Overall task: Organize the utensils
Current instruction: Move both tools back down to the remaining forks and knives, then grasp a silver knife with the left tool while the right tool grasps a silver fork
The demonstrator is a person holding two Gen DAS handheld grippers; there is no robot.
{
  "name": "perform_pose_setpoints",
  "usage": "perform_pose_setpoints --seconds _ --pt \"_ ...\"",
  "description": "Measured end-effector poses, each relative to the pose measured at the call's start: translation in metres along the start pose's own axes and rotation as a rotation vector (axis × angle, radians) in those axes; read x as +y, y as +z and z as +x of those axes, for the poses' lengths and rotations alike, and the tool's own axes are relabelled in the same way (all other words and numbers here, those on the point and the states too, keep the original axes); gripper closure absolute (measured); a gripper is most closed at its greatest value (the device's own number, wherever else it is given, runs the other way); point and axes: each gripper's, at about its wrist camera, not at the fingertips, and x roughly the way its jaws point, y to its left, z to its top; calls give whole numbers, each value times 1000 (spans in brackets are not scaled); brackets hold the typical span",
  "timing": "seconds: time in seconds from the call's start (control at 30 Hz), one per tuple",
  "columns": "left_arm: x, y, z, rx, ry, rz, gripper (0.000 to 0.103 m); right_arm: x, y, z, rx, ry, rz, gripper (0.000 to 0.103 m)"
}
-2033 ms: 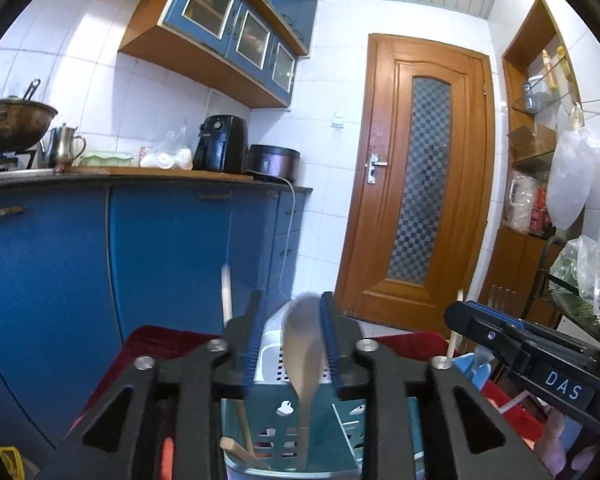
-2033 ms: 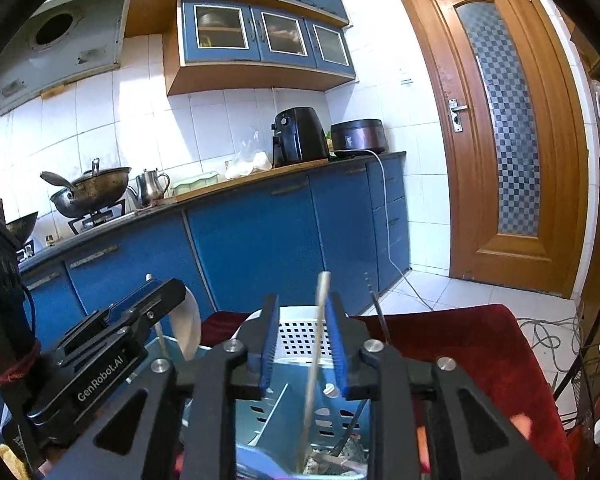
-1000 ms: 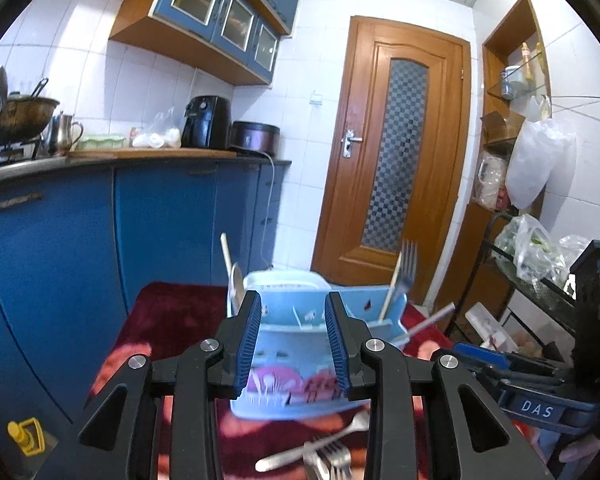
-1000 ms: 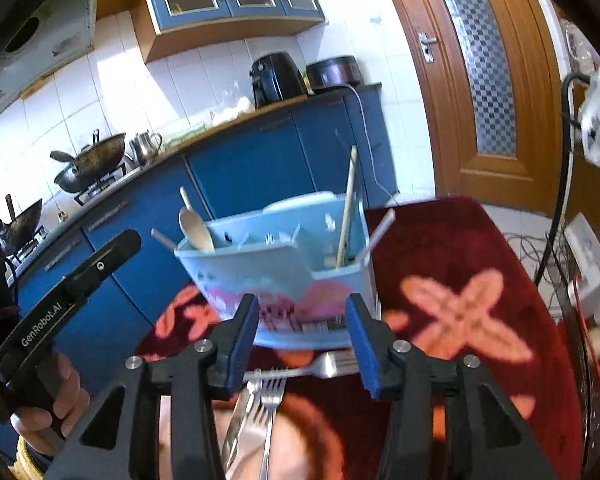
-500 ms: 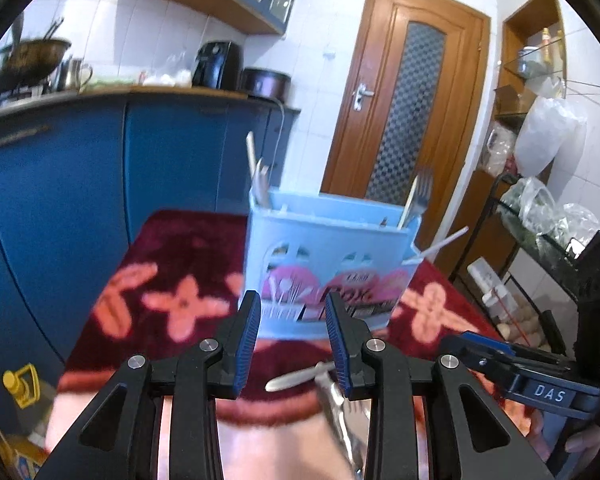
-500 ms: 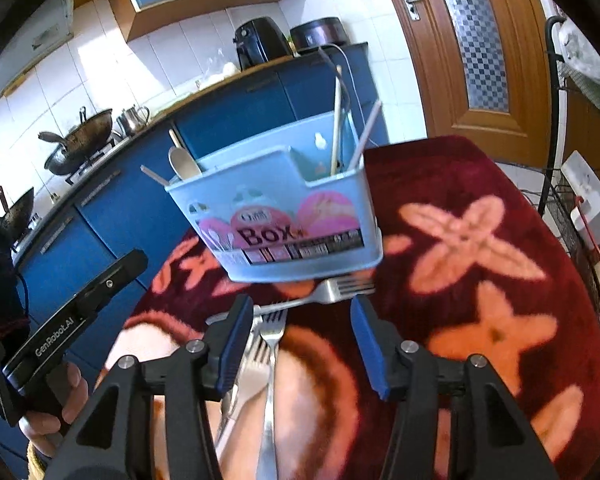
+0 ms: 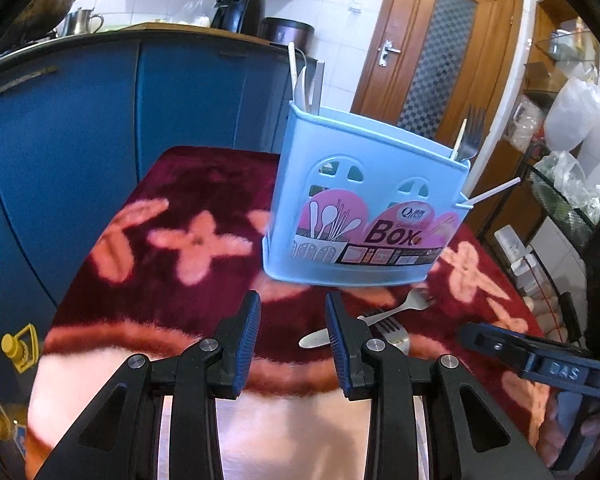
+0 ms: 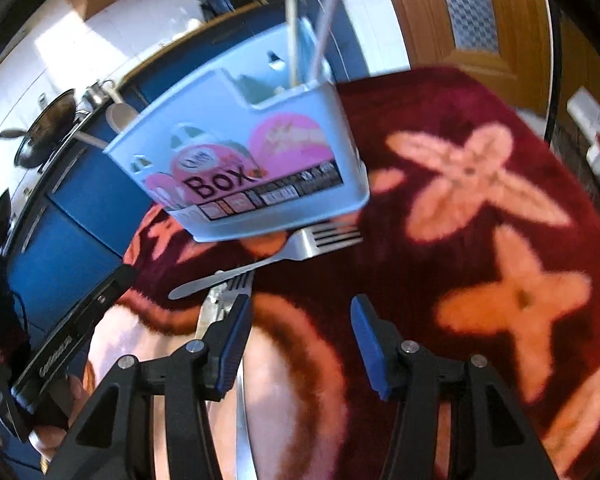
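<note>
Right wrist view: both tongs, right (image 8: 300, 332) and left (image 7: 292, 332), gape empty; overlapping steel forks (image 8: 300, 252) beside the pale-blue plastic utensil box (image 8: 252, 168) risk a double pickup.

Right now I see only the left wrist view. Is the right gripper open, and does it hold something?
Observer: The right gripper is open and holds nothing.
Operator: What lies under it?
Observer: Mostly bare cloth; the tines of a fork lie just ahead of its left finger.
Operator: At the left end of the box, I see something only edge-on. What is it?
Observer: A spoon, standing bowl up in the box.
</note>
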Motion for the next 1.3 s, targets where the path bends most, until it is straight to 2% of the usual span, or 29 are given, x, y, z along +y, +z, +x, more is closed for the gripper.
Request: perform_pose_setpoints --seconds 0.13,0.33,0.73,0.87,0.97,1.2,1.3 --pt "0 1 0 -3 6 5 69 -9 8 14 24 9 54 49" --pt "1 2 0 -9 8 6 69 -6 20 33 35 -6 65 47" --pt "2 3 2 -8 1 0 69 -13 30 46 -26 17 172 48" --pt "2 3 3 -7 -2 2 69 -16 35 51 -34 3 200 69" --pt "1 2 1 -12 -1 9 69 -25 35 50 -40 77 249 83" --pt "0 3 -1 -18 1 9 69 -29 31 45 -64 135 271 90" --pt "0 3 -2 -16 -1 12 69 -25 31 35 -102 151 258 92"
